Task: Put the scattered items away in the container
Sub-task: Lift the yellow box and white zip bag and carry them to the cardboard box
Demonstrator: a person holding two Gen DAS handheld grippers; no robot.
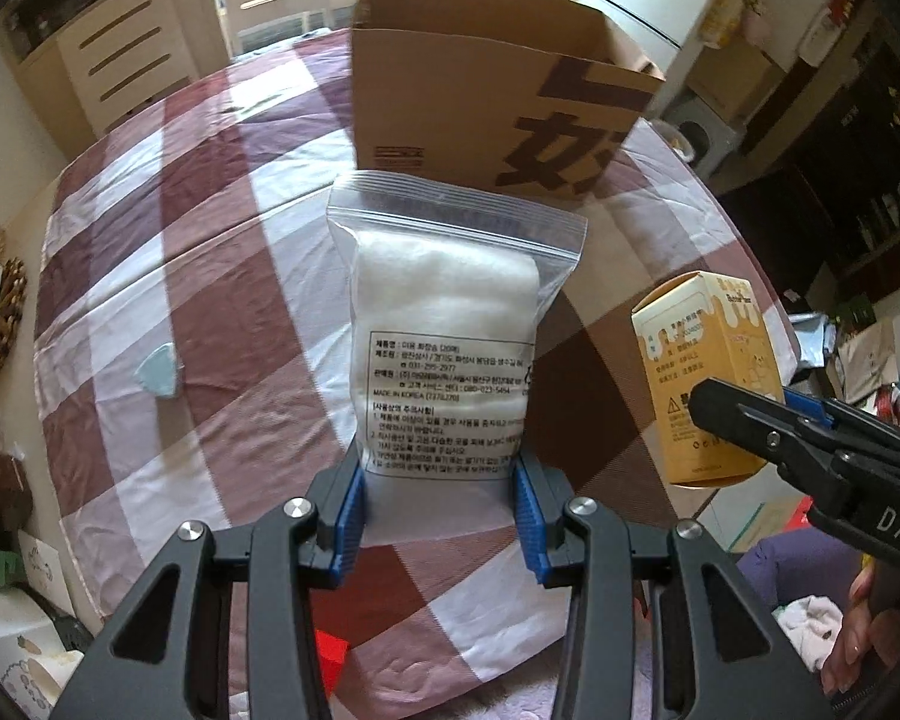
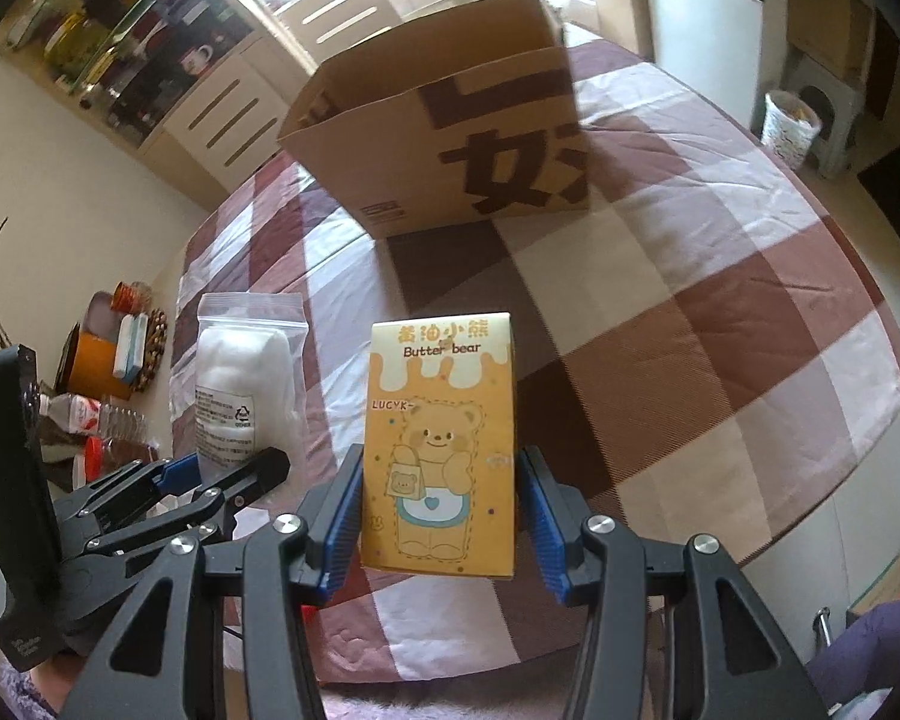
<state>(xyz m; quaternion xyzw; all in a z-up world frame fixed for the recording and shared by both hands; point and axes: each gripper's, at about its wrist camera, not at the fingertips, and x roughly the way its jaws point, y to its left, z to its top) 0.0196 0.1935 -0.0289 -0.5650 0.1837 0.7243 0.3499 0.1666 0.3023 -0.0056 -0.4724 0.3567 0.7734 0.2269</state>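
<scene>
Right tongs [image 2: 441, 510] clamped on a yellow Butter bear carton [image 2: 441, 444], blue pads [image 2: 343, 516] pressed against both its sides, carton upright and lifted above the counter [image 2: 720, 300] with its brown-and-white checked cloth. Ahead, an open cardboard box [image 2: 438, 138] standing on the cloth, dark characters printed on its near wall. To the left, left tongs [image 2: 210, 474] gripping a clear zip bag of white cotton pads [image 2: 246, 384] by its lower edge, bag held upright and well short of the box. Beyond the counter's left edge, a white cabinet [image 2: 222, 114] with slot handles, and shelves of jars and a mug [image 2: 195, 60]
</scene>
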